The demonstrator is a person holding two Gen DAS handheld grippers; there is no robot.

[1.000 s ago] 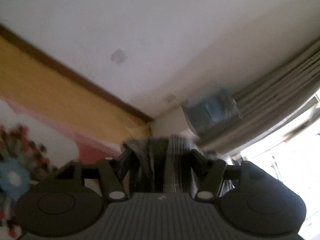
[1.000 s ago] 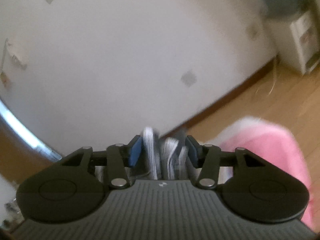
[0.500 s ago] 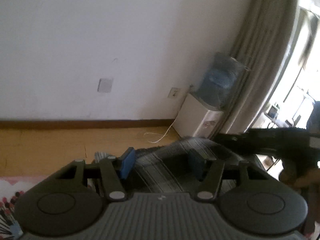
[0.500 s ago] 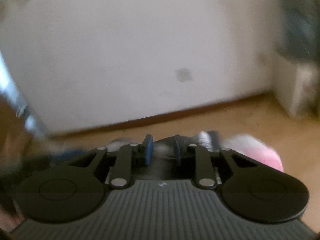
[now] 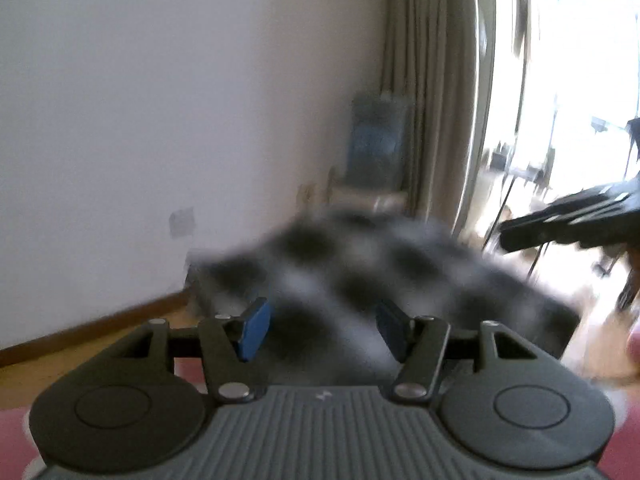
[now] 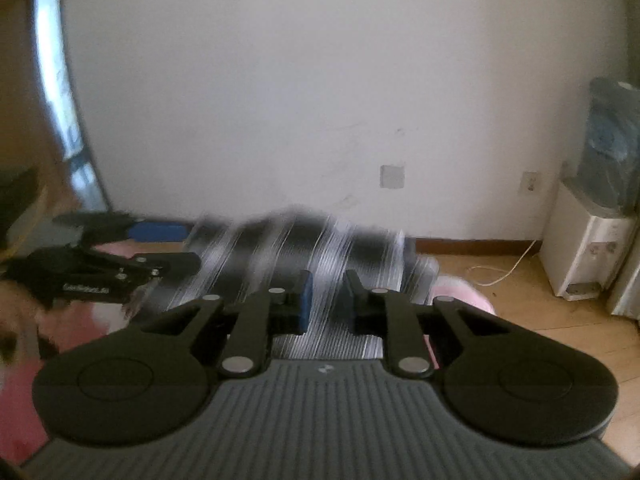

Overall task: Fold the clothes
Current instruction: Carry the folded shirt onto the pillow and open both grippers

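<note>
We hold the plaid garment [image 6: 296,248] stretched out between both grippers above the pink mat [image 6: 464,292]. The left gripper [image 5: 320,330] grips a wide bunch; the right gripper [image 6: 326,300] pinches an edge. Mid-fold, we judge; next, lay it down evenly.

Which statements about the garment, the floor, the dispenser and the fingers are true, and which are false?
1. The checked garment is black, grey and white. True.
2. The floor is covered with green tiles. False: it is wood.
3. A white water dispenser stands against the wall. True.
4. The fingers have red pads. False: the pads are blue.
</note>
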